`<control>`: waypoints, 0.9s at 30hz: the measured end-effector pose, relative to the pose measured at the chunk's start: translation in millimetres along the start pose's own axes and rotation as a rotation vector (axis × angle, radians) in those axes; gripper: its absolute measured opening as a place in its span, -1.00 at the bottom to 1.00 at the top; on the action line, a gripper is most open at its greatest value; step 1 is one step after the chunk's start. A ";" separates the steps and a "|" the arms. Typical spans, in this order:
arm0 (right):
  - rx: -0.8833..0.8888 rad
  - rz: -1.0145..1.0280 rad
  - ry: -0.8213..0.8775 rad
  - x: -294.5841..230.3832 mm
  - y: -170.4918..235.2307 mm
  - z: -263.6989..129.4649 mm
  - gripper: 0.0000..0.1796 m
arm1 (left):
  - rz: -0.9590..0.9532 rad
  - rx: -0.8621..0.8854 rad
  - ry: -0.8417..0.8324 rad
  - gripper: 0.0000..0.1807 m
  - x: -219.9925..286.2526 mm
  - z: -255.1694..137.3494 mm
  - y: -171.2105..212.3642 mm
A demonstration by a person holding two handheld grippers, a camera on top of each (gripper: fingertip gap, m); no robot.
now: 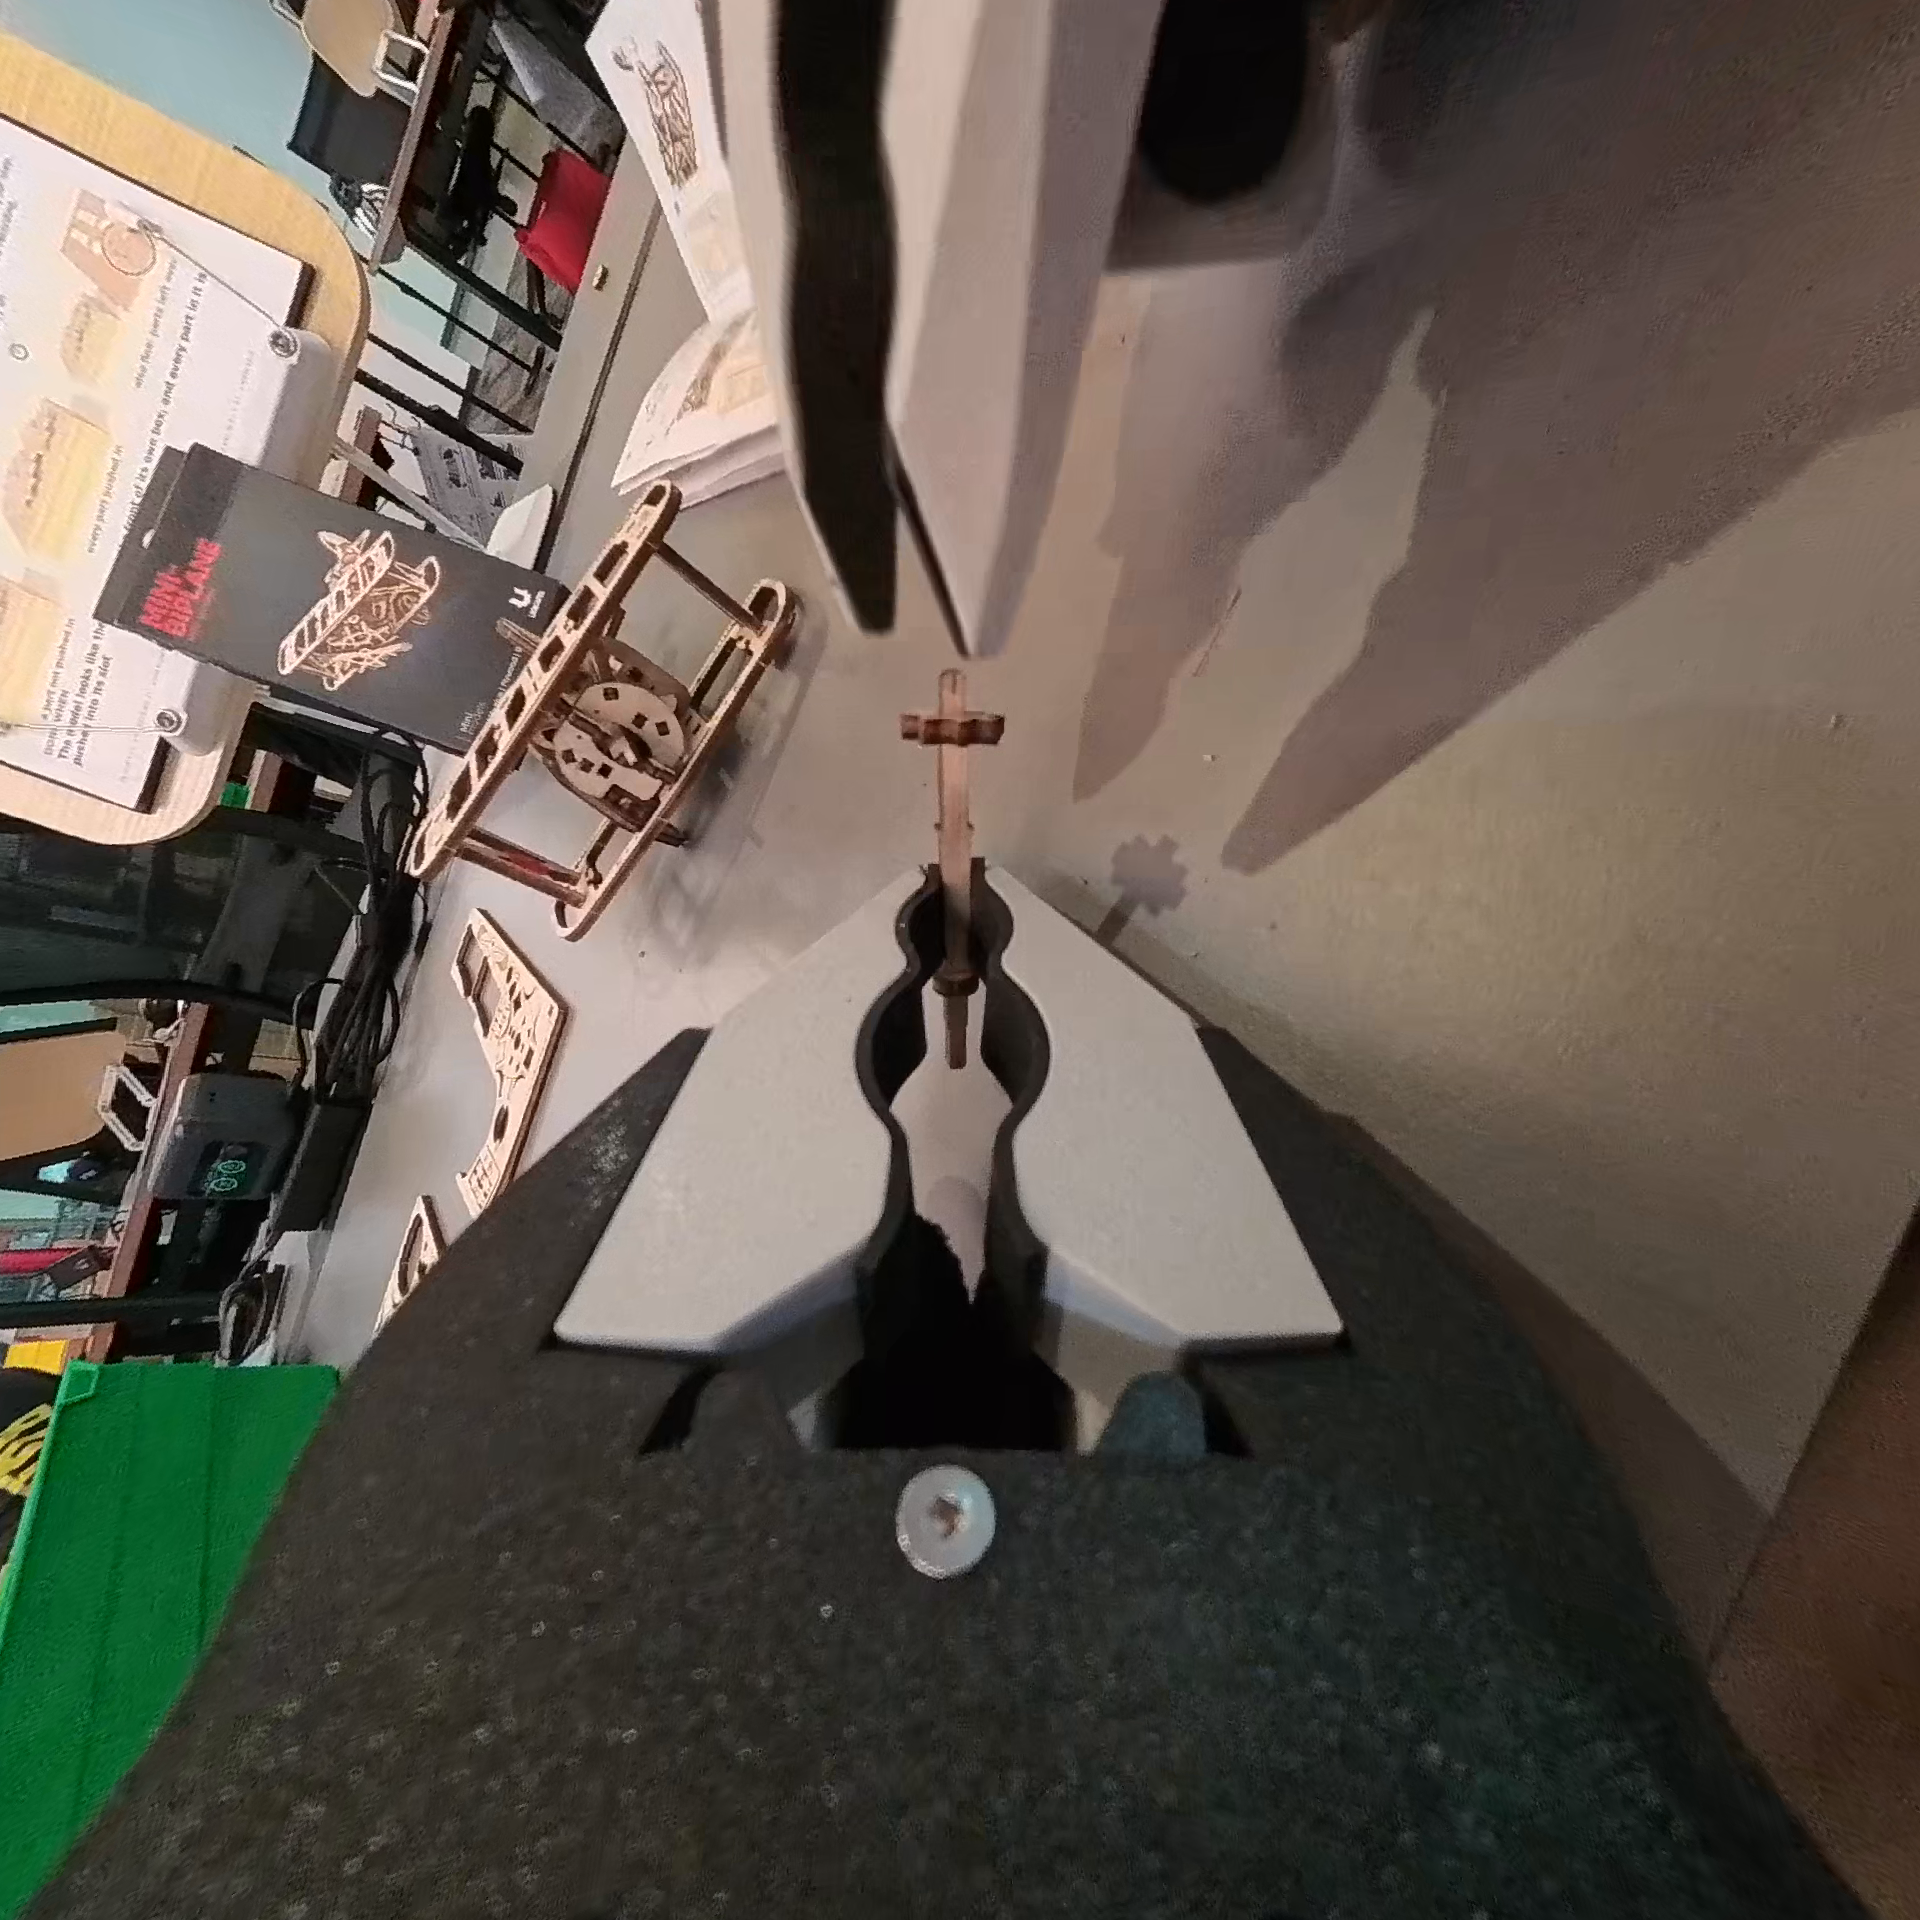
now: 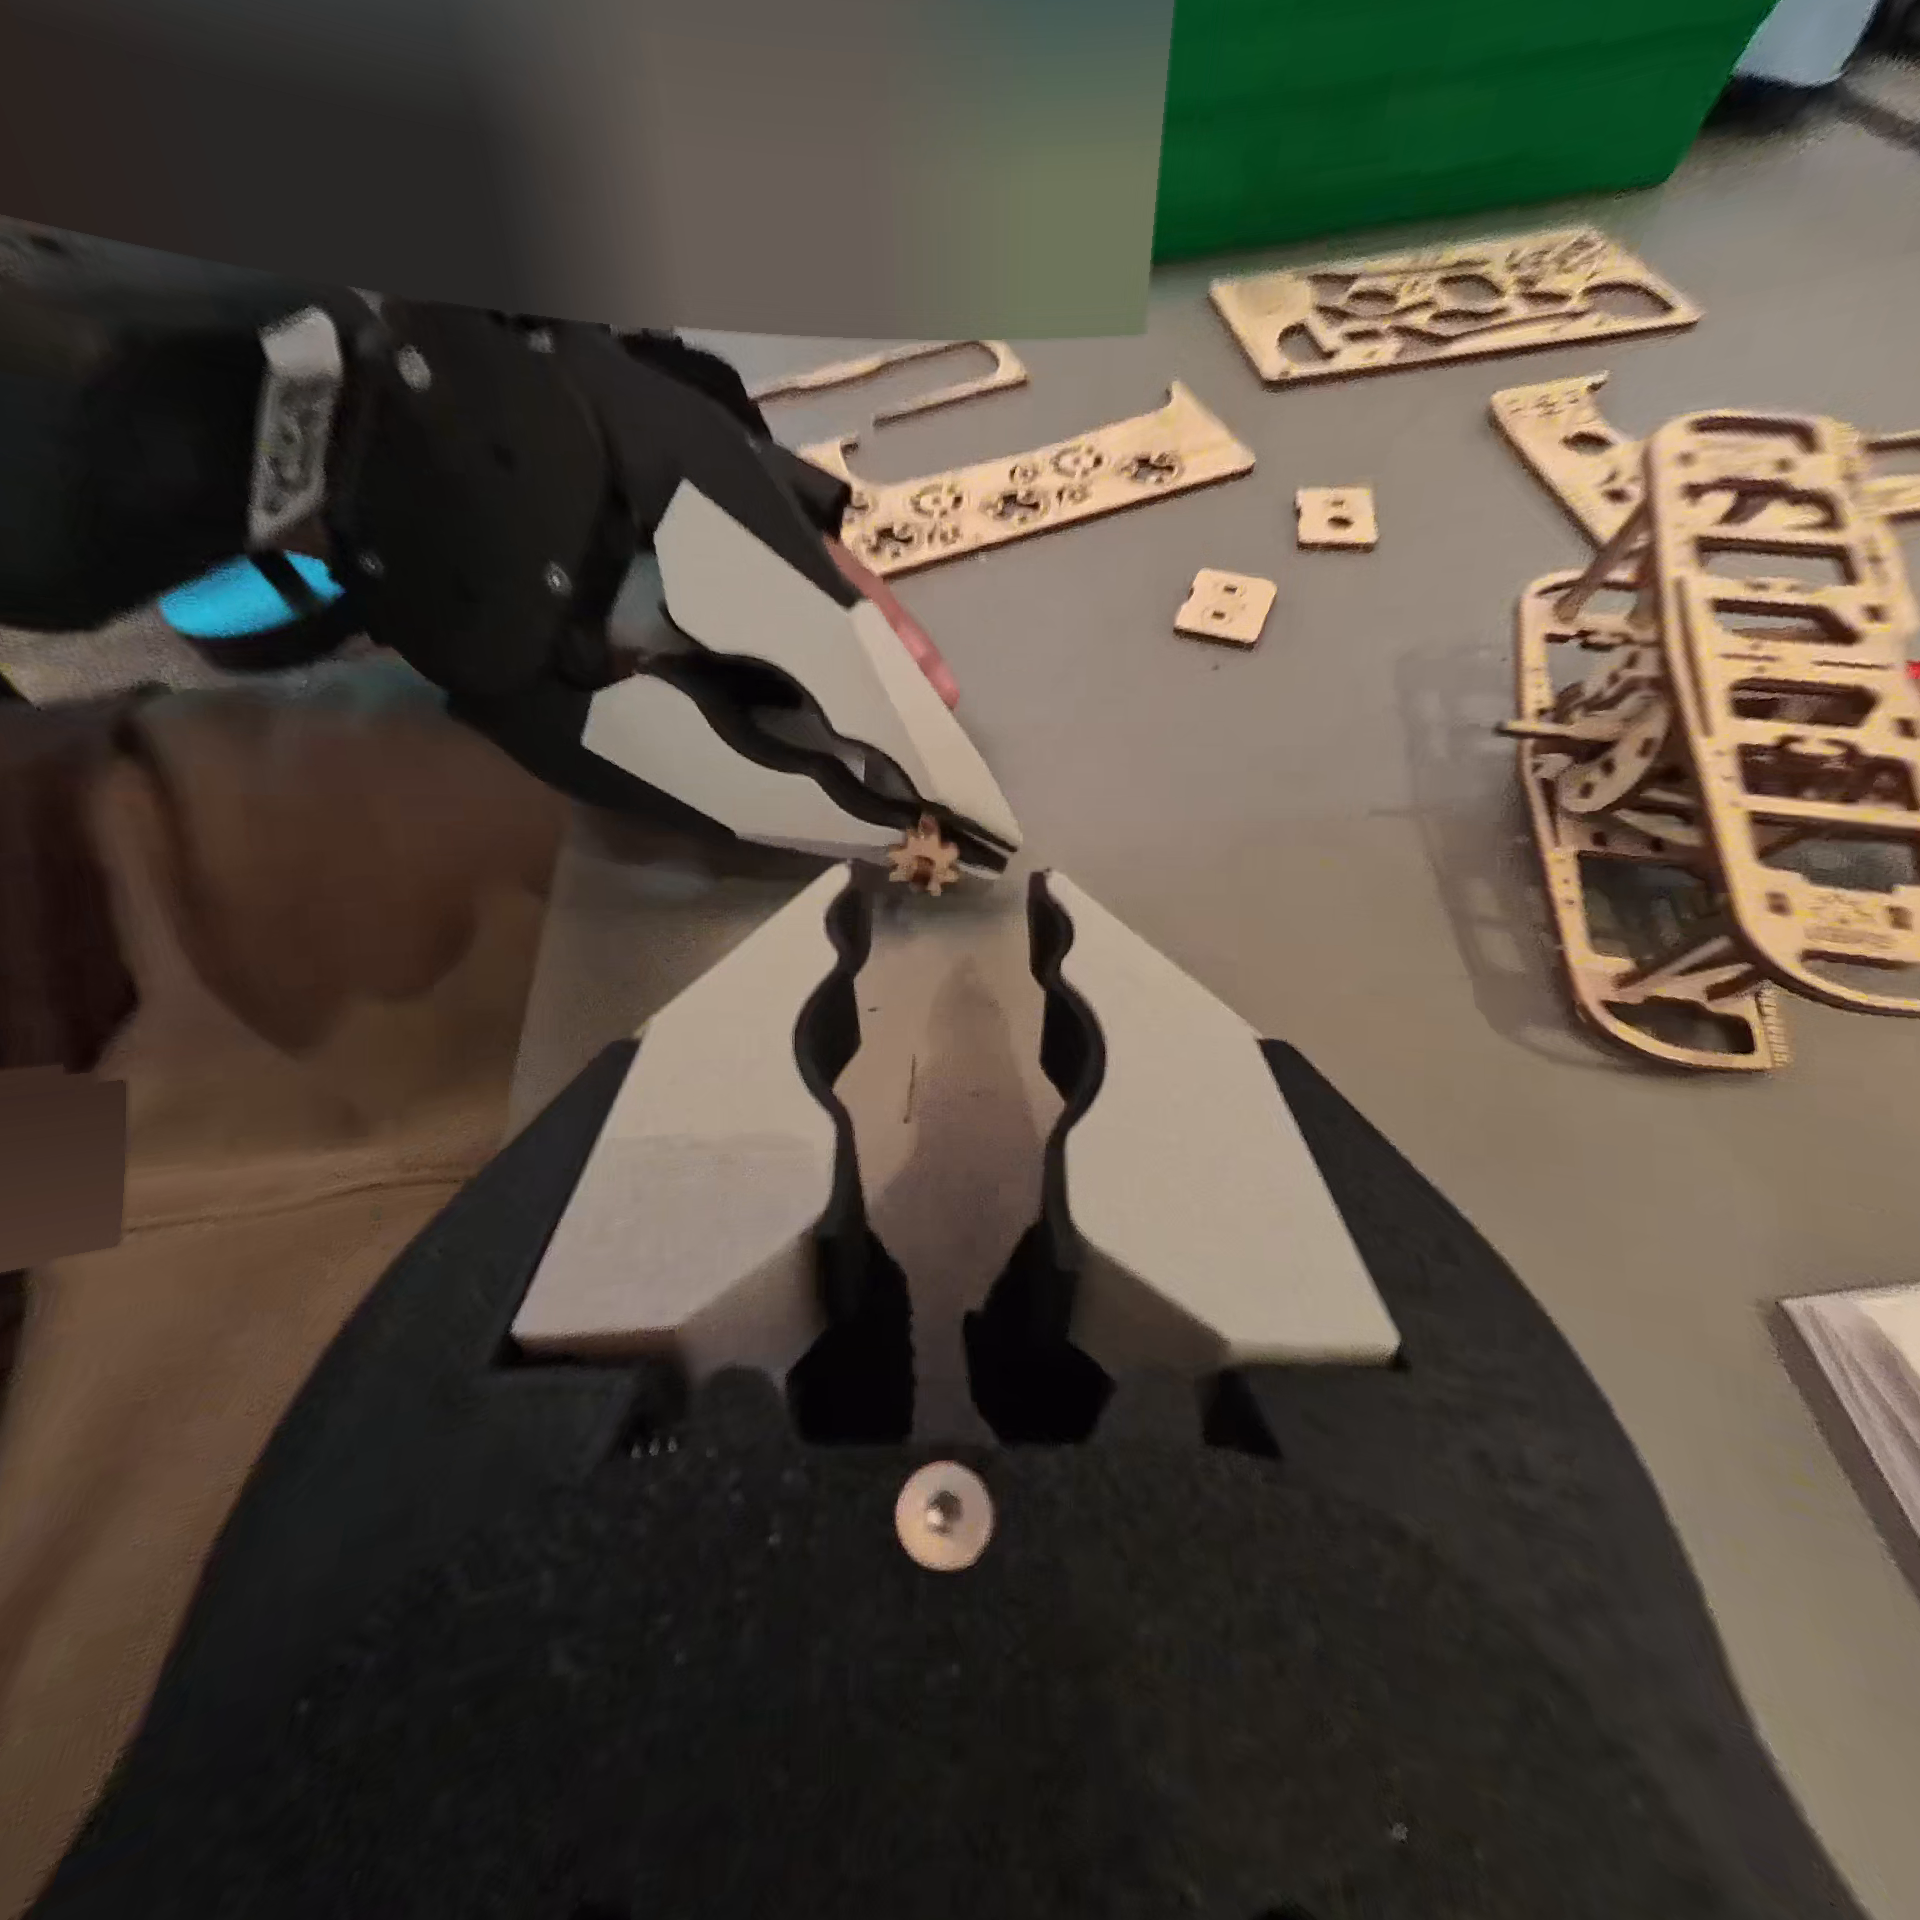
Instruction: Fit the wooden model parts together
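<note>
Left wrist view: left gripper (image 1: pixel 951 904) clamped on wooden axle (image 1: pixel 950 831), small gear (image 1: pixel 953 726) at 12 o'clock tip. Right gripper (image 2: pixel 943 883) jaws apart, empty, just below gear. Biplane frame (image 2: pixel 1725 727) at 3 o'clock. Step: presenting gear-axle; next likely needs careful alignment, closing right jaws on gear.

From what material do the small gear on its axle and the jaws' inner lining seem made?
Gear on its axle: thin, unfinished plywood by the look, pale faces with dark brown, probably laser-cut, edges. Inner lining: matte black and wavy, probably rubber or soft plastic; the pictures leave this open.
</note>
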State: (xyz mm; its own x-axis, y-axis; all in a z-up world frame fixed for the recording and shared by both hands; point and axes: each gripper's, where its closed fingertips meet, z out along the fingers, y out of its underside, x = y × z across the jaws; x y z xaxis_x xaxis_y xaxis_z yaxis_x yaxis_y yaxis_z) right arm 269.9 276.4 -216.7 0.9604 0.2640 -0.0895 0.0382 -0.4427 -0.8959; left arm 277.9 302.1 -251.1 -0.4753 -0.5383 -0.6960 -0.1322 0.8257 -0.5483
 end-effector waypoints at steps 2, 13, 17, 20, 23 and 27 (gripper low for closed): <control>-0.032 -0.019 -0.004 -2.0 2.2 6.6 -0.69 | 0.000 0.000 0.000 -0.98 0.0 0.0 0.1; -0.084 -0.036 0.061 -2.3 5.0 20.0 -0.86 | -0.008 -0.021 0.003 -0.98 -0.5 1.0 2.9; -0.101 0.025 0.044 0.8 6.7 22.5 -0.87 | -0.015 -0.037 0.004 -0.99 -1.1 1.8 5.0; -0.092 0.039 0.024 -0.9 4.7 23.8 -0.87 | -0.021 -0.046 0.000 -0.99 -1.8 2.0 6.0; -0.080 0.093 -0.025 -1.1 4.3 21.5 -0.86 | -0.009 -0.039 -0.012 -0.99 -2.4 2.6 5.0; -0.150 0.055 0.004 1.6 15.5 22.6 -0.80 | -0.013 -0.033 -0.010 -0.98 -2.5 3.0 4.3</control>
State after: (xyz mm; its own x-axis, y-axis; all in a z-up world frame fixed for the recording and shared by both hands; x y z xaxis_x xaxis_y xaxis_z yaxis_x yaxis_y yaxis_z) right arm 265.7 289.3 -240.6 0.9632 0.2327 -0.1344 0.0263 -0.5794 -0.8146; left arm 281.0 306.5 -253.1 -0.4647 -0.5503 -0.6937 -0.1673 0.8239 -0.5415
